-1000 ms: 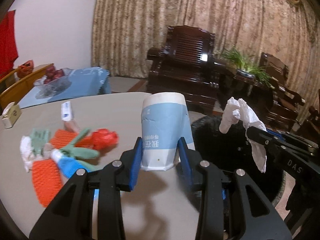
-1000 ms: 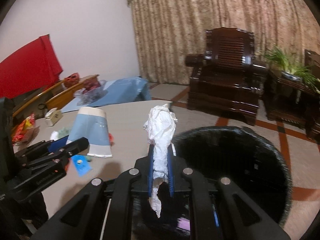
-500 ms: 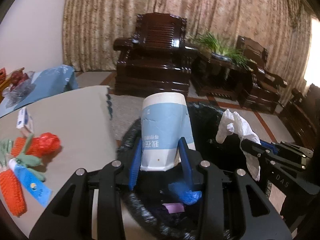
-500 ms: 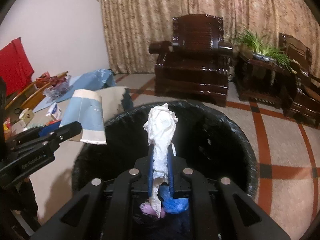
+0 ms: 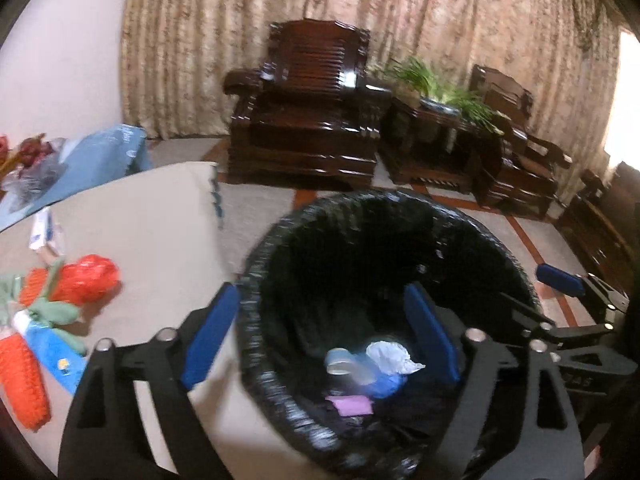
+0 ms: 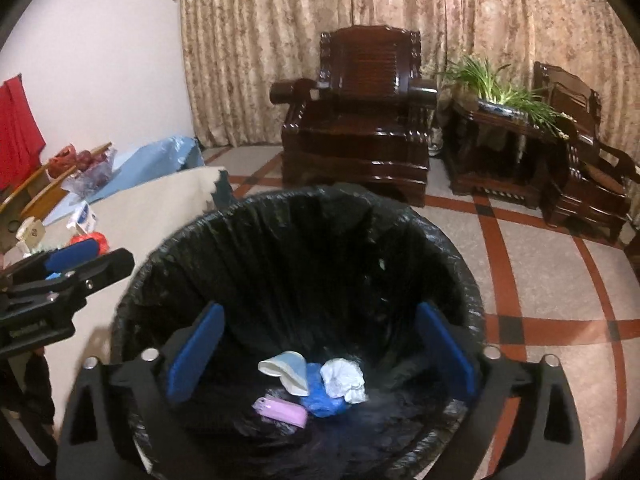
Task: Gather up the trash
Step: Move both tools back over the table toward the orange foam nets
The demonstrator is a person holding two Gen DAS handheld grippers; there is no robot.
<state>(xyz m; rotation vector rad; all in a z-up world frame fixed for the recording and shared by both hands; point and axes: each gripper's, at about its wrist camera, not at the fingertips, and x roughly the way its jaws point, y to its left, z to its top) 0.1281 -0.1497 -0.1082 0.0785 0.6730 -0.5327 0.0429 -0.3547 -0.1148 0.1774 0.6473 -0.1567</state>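
Blue-padded, my left gripper (image 5: 320, 332) is opening, nothing between its fingers, paper cup (image 6: 286, 370) lying below in the black-lined bin (image 6: 280, 216); my right gripper (image 6: 320, 356) is opening too, empty, crumpled tissue (image 6: 344, 378) beneath its fingers, beside the cup

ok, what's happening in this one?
A person is clearing trash off a table into a black-lined round bin. Both hand-held grippers, left and right, are over it, jaws opening with nothing between them. The blue-and-white paper cup and crumpled white tissue lie at the bottom. Red and orange net wrappers wait on the table.
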